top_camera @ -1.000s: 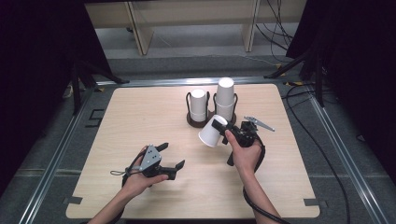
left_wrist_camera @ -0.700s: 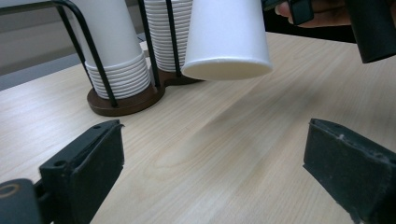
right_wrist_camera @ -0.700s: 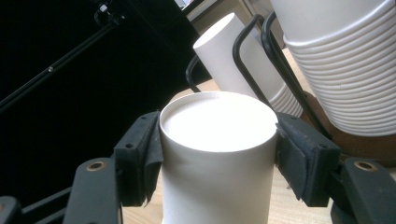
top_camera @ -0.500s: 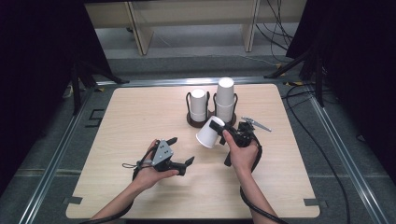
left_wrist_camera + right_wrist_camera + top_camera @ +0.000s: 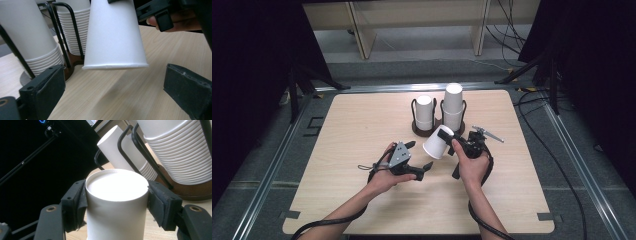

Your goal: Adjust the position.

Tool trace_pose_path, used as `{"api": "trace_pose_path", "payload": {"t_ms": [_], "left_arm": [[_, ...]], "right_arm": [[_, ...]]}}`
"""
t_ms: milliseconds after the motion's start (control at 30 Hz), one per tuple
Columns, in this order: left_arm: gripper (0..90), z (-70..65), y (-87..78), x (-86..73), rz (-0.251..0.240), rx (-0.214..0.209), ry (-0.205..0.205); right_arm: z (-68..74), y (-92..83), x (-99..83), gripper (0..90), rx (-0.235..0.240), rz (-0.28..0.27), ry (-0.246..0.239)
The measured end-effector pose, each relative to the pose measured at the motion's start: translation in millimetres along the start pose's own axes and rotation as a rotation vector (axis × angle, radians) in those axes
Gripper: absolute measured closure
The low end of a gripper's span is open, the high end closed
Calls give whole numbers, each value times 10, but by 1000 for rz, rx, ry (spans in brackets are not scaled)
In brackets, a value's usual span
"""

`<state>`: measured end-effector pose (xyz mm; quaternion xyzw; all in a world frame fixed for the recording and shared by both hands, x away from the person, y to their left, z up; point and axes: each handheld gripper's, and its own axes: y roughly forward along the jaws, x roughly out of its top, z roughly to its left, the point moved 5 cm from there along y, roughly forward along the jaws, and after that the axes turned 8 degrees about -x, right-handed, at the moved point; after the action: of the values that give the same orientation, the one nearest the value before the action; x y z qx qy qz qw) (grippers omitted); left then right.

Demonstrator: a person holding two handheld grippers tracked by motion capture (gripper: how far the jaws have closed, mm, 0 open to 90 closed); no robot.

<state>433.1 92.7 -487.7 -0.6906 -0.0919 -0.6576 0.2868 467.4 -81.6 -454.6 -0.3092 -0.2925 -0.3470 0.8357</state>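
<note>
My right gripper (image 5: 448, 138) is shut on a white paper cup (image 5: 437, 143), which it holds tilted above the wooden table (image 5: 352, 125). In the right gripper view its pads (image 5: 81, 202) press both sides of the cup (image 5: 116, 202). My left gripper (image 5: 418, 155) sits just left of the cup, and its jaws have just been opening. In the left gripper view the left gripper (image 5: 116, 96) is open with nothing between its jaws. The cup's rolled rim (image 5: 115, 66) hangs just ahead of them. Behind stands a black wire holder (image 5: 438, 127) with two cup stacks (image 5: 424, 111) (image 5: 453, 105).
A grey plate with a rod (image 5: 488, 134) sticks out from the right gripper. Cables (image 5: 562, 165) trail off the table's right side onto the floor. A pale shelf unit (image 5: 417, 20) stands beyond the far edge.
My left gripper has moved right across the table towards the cup, and its jaws look a little wider. The cup has tipped slightly further left. The right hand has stayed where it was.
</note>
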Motion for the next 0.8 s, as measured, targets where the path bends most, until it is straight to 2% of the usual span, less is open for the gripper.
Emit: {"api": "trace_pose_path", "payload": {"t_ms": [67,133,167,233,333,367,433,467,600,633,667,800], "left_arm": [[32,3,79,4,-5,-1,-14],[32,8,99,6,1,-1,-10],[33,14,139,9,5,-9,-13],[35,19,185,10,-7,-16,-22],[36,16,214,6,-4,-21,-29],[36,6,238,-1,7,-23,-22],[37,0,251,-1,3,-25,-25],[38,-4,282,-6,3,-23,-18],[49,-13,308,-2,5,-18,-1],[49,-16,326,4,-13,-19,-4],[63,-12,327,8,-2,-13,1],[78,10,341,12,-14,1,1]], "right_arm": [[-10,6,1,355,0,-4,6],[-9,0,-1,355,7,-1,11],[-8,-7,-2,356,28,-2,14],[-11,-6,-3,355,29,-9,9],[-9,-9,-11,355,4,4,15],[7,-10,-12,355,5,10,38],[10,-9,-11,356,7,11,42],[2,0,-4,356,12,6,24],[23,-7,7,356,34,8,47],[23,-7,7,356,34,8,47],[6,-3,13,356,10,3,28],[9,-2,11,356,14,2,36]]}}
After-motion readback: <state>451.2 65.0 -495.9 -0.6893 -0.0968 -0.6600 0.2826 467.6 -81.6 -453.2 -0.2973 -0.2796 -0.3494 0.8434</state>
